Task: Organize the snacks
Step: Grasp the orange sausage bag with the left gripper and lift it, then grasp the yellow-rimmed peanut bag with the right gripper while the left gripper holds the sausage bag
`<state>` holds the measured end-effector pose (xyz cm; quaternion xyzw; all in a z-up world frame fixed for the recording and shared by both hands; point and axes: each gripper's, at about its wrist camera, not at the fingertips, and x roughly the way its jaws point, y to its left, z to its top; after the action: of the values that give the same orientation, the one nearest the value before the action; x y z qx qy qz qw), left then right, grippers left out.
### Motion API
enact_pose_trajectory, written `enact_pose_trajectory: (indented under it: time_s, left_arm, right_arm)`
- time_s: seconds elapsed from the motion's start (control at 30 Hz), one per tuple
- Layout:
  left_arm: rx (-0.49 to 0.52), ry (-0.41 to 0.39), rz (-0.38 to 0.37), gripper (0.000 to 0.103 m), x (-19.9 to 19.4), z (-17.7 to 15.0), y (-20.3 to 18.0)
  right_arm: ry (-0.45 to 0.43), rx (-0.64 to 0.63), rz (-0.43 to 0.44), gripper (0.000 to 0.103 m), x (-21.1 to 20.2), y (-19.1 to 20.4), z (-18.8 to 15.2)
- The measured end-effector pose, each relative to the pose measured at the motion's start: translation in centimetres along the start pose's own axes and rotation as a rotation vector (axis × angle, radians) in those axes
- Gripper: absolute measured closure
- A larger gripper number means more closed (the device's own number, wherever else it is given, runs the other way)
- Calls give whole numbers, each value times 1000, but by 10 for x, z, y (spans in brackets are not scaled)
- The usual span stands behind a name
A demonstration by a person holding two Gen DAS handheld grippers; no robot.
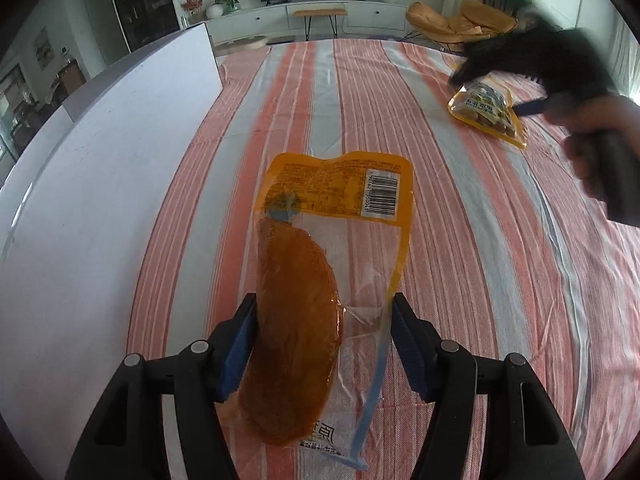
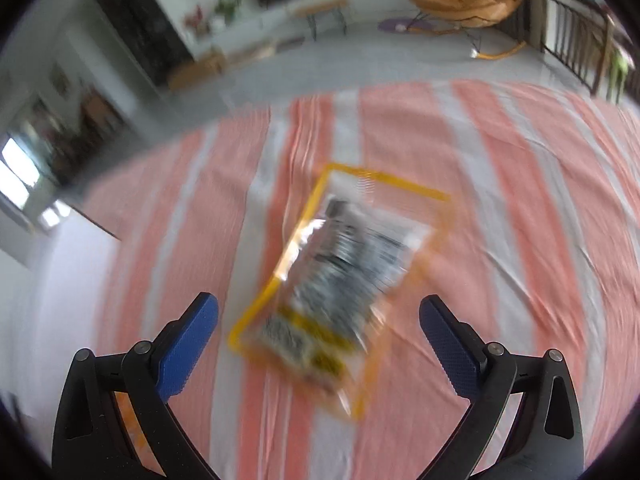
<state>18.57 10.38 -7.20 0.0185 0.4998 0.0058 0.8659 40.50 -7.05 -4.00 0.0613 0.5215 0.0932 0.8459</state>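
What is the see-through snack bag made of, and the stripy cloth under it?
The snack packet looks like thin glossy plastic film: it is clear, shiny and crinkled, with a printed orange end. The striped cloth looks like matte woven fabric, perhaps cotton: fine weave lines and soft wrinkles show.

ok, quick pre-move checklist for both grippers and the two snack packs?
1. Left gripper around the orange snack pack: ok, the pack lies between the fingers.
2. Left grip firm: cannot tell; the left pad touches the pack, but the right pad shows a gap at the clear edge.
3. Right gripper open: ok, fingers spread wide.
4. Right gripper lined up over the yellow-edged pack: ok, it lies between and ahead of the fingers, flat on the striped cloth.
5. Right view sharp enough to aim: not ok, it is blurred.
6. Arms apart: ok, the packs lie well separated.
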Motion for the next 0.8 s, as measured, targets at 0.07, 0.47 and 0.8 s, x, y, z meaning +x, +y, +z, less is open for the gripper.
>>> enact_pose_trajectory:
  time_s: [0.07,0.47,0.8]
  left_arm:
    - [7,-2,-15,42,-1,-1,2]
    - [-100,-25,-153,57,-29,-30,32]
    - [-135,-80,-237,57,-75,-28,25]
  right_arm:
    - [63,-65,-106,15,23,14,-3]
    - [62,-21,179,39,-94,-45,-130]
    - [76,81,366,39,-139,-55,-199]
